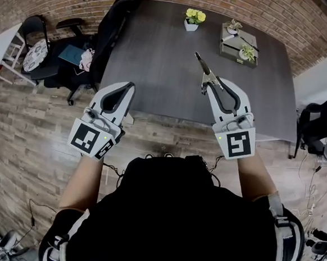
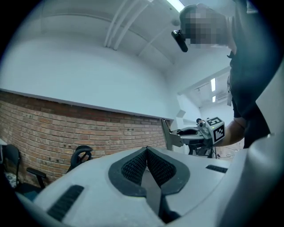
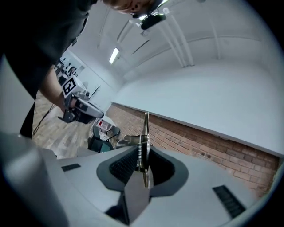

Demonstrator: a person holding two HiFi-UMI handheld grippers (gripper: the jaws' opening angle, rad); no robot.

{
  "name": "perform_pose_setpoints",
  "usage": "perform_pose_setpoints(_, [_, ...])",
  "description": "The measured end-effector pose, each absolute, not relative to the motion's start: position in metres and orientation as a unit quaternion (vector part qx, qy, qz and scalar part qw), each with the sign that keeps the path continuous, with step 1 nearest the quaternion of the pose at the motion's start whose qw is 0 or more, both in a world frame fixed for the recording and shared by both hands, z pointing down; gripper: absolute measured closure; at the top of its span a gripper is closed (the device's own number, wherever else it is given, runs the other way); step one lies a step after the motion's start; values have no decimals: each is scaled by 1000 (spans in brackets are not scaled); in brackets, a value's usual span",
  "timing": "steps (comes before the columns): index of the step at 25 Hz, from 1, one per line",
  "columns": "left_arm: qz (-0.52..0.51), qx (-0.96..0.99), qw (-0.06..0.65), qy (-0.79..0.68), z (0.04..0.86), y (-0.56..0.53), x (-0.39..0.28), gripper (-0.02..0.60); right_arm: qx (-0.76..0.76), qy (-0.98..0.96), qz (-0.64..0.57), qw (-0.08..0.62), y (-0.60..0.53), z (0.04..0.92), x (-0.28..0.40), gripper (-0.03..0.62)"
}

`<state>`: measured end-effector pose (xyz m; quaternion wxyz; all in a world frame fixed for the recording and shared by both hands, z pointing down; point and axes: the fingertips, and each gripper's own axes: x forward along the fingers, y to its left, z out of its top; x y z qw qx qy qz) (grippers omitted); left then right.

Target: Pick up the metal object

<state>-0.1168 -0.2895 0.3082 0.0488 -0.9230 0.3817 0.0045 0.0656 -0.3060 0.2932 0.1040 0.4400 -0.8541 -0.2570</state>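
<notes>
The metal object [image 1: 204, 73] is a slim tool with a spring; it sticks out past my right gripper [image 1: 211, 87], which is shut on it and lifted over the near edge of the dark table [image 1: 158, 59]. In the right gripper view the metal object [image 3: 144, 142] stands on edge between the pads, pointing up toward the brick wall. My left gripper [image 1: 128, 86] hangs left of it at the table's near edge, jaws together with nothing held. The left gripper [image 2: 146, 153] view shows its pads touching, with the right gripper [image 2: 171, 139] and the metal object [image 2: 166, 133] beyond.
At the table's far edge stand a small pot of yellow flowers [image 1: 193, 19] and a box with small plants [image 1: 238, 44]. Black office chairs [image 1: 62, 51] stand left of the table, another chair [image 1: 321, 125] to the right. Cables lie on the wood floor.
</notes>
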Motion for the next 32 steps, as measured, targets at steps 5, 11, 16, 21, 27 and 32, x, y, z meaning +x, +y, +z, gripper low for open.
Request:
perform_pose_setpoints(5, [6,-924,52,380,305,-285,-113,574,454,-868,-193,59,-294,292,75,514])
perform_pose_setpoints(11, [2,-924,52,378,303,-280,-108,574,466,-871,-146,50,-293,305,86,514])
perform_pose_setpoints(16, [3,-922,51,384,301,-278,-110,574,468,-870,-147,53,-292,305,86,514])
perform_pose_setpoints(21, [4,-920,60,387,294,-279,-107,574,469,-869,-151,45,-295,301,91,514])
perform_pose_setpoints(27, [5,-919,66,389,291,-280,-107,574,468,-870,-151,42,-297,301,89,514])
perform_pose_setpoints(32, [5,-918,67,392,290,-277,-114,574,463,-873,-147,41,-297,300,81,514])
